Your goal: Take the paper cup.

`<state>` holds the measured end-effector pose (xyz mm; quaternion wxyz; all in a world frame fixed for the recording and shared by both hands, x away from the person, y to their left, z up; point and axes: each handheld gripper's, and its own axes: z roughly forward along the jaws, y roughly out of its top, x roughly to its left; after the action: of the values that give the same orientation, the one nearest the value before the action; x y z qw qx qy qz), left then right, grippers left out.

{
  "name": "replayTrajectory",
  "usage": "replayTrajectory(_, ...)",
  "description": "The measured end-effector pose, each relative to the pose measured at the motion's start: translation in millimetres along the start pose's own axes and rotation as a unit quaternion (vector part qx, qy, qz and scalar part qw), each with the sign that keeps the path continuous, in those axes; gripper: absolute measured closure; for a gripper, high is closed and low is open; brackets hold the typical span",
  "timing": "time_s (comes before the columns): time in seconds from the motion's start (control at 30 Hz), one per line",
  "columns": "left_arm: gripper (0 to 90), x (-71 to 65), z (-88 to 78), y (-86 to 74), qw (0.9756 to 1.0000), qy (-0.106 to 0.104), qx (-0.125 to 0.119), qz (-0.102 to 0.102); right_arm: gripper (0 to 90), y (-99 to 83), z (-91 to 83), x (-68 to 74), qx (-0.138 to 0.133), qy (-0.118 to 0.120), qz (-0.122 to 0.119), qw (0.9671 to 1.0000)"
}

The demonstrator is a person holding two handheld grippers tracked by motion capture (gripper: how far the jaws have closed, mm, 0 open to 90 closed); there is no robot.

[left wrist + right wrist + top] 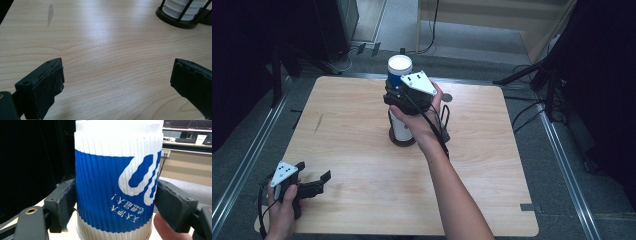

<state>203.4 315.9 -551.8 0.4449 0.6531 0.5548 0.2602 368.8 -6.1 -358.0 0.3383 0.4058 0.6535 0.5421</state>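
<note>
A blue-and-white ribbed paper cup [399, 66] [112, 195] stands upright at the top of a column, its print reading upside down in the right gripper view. My right gripper [397, 86] [115, 206] is shut on it, a pad pressing each side of the cup. Below the hand, a stack of white ribbed cups [402, 131] [181, 8] sits in a black wire holder [175, 23] near the table's middle. My left gripper [315, 171] [117, 80] rests low at the table's near left corner, open, with bare wood between its jaws.
The light wooden table [362, 190] has rounded corners and dark floor around it. A grey smudge [318, 123] [50, 15] marks the left side. A small dark disc [447, 97] lies behind the right hand. Cables run across the floor beyond the far edge.
</note>
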Motion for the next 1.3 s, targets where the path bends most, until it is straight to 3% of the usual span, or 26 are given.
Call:
replayTrajectory(0.43,0.0,-0.5,1.0,0.5,1.0000,-0.002,0.001,0.002,16.9,-10.6,9.2,0.5,0.021,-0.001,-0.010,0.9997)
replayTrajectory(1.3,0.0,-0.4,1.1,0.5,1.0000,-0.003,0.002,0.001,18.5,-5.7,7.6,-1.0,0.018,0.005,-0.018,0.9997)
